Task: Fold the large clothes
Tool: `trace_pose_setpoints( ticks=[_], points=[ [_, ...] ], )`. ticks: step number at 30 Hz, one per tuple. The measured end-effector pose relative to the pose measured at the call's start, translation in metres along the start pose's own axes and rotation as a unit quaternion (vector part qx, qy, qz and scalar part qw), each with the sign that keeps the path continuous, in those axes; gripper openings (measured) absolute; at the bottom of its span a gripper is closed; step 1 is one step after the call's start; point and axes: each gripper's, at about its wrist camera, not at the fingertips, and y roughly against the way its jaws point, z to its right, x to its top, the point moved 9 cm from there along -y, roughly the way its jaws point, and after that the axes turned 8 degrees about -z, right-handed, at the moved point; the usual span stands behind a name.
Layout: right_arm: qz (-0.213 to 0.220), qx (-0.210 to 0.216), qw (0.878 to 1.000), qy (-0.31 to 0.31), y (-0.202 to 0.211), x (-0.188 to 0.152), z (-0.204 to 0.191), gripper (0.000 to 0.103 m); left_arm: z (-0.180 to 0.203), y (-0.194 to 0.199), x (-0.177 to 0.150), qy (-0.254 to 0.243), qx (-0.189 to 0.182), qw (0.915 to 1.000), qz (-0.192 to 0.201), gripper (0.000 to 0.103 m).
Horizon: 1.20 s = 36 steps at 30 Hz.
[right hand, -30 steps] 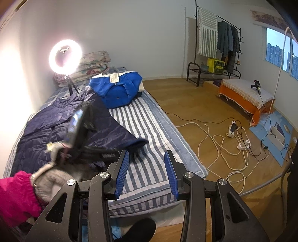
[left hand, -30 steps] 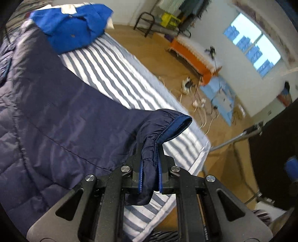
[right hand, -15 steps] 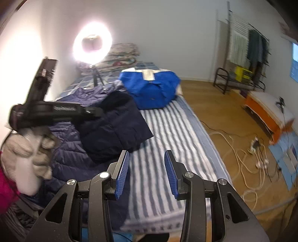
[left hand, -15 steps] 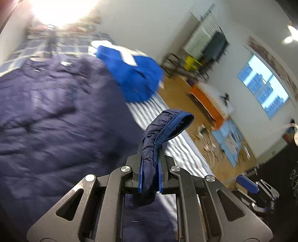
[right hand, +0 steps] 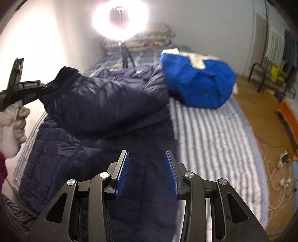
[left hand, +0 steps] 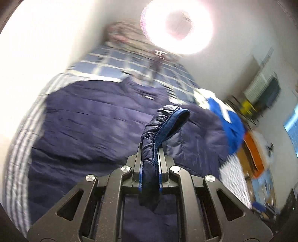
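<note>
Surroundings: a lit white ring light on a small tripod (right hand: pixel 120 17) stands at the head of the bed, in front of a stack of folded patterned quilts (right hand: pixel 149 40) against the wall. A bright blue padded jacket with a pale lining (right hand: pixel 199 82), loosely bundled, lies on the blue-and-white striped bedcover (right hand: pixel 214 134), touching the far right edge of the task garment. To the right of the bed, on the wooden floor (right hand: pixel 247 104), lie white cables and a power strip (right hand: pixel 283 160); a black clothes rack with hanging garments (right hand: pixel 275 46) stands by the far wall.

Task item: the large navy quilted down jacket (right hand: pixel 89 141) lies spread on the left half of the bed, beside the wall. One sleeve is lifted across the body toward the wall. Its navy cuff with blue inner trim (left hand: pixel 163 128) is clamped between the pads of the left gripper (left hand: pixel 150 167), which is clenched on it; the cuff end sticks up above the fingers. In the right wrist view this gripper (right hand: pixel 28 89) is held by a hand in a pale knitted glove (right hand: pixel 13 122), raised at the left side.

The right gripper (right hand: pixel 147 173) hangs above the jacket's lower part with jaws apart, nothing between the blue pads.

Clearance: the striped cover right of the jacket is bare down to the bed's near edge. The wall stands close along the left side.
</note>
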Motion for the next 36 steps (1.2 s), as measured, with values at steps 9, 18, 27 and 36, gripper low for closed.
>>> trace_pose_setpoints(
  ticks=[9, 18, 27, 36],
  points=[
    [-0.025, -0.003, 1.0, 0.017, -0.026, 0.006, -0.012, 0.038, -0.123, -0.044, 0.038, 0.08, 0.072, 0.9934, 0.04, 0.01],
    [-0.014, -0.017, 0.999, 0.048, -0.074, 0.088, 0.003, 0.038, -0.123, -0.074, 0.018, 0.027, 0.051, 0.9981, -0.023, 0.037],
    [0.008, -0.058, 0.998, 0.033, -0.142, 0.191, 0.025, 0.046, -0.154, -0.047, 0.032, 0.011, 0.069, 0.9973, -0.024, 0.061],
    [0.01, -0.117, 0.99, 0.079, -0.183, 0.242, 0.019, 0.059, -0.173, -0.084, 0.024, -0.001, 0.1, 0.993, -0.062, 0.044]
  ],
)
